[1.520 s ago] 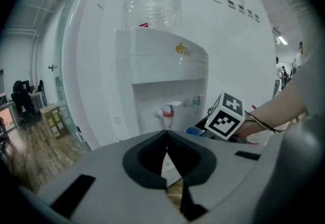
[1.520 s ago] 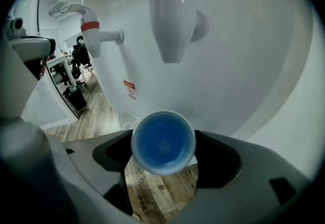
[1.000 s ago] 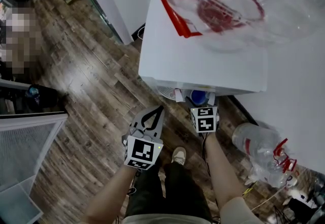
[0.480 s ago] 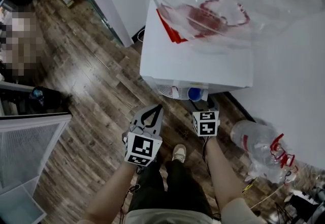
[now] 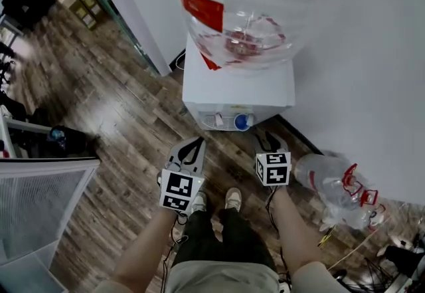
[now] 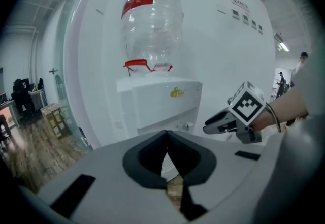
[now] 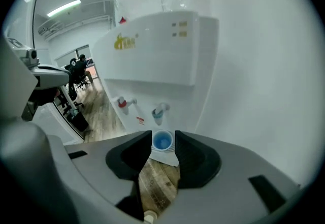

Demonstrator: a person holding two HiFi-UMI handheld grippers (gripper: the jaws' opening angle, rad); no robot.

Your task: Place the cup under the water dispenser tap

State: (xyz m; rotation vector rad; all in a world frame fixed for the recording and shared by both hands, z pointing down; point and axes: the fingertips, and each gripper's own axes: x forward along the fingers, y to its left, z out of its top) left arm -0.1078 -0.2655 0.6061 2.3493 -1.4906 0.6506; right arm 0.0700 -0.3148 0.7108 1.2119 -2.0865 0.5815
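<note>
A small blue cup [image 5: 243,121] stands in the recess of the white water dispenser [image 5: 232,89]. In the right gripper view the cup [image 7: 162,140] sits right below the blue tap [image 7: 158,112], with the red tap [image 7: 122,102] to its left. My right gripper [image 5: 267,139] hangs in front of the dispenser, apart from the cup. Its jaws [image 7: 164,135] are closing with nothing between them; the cup shows only beyond the gap. My left gripper [image 5: 194,147] is beside it at the left, shut and empty [image 6: 166,139].
A big clear bottle [image 5: 232,6] sits on top of the dispenser. A second empty bottle [image 5: 335,189] lies on the wooden floor at the right, by the white wall, with cables near it. The person's shoes [image 5: 232,198] are just below the grippers. A wire-mesh panel [image 5: 33,198] stands at the left.
Both grippers have drawn back and up from the dispenser. The right gripper's jaws have narrowed and the cup stays behind under the tap. The head view now takes in the whole bottle.
</note>
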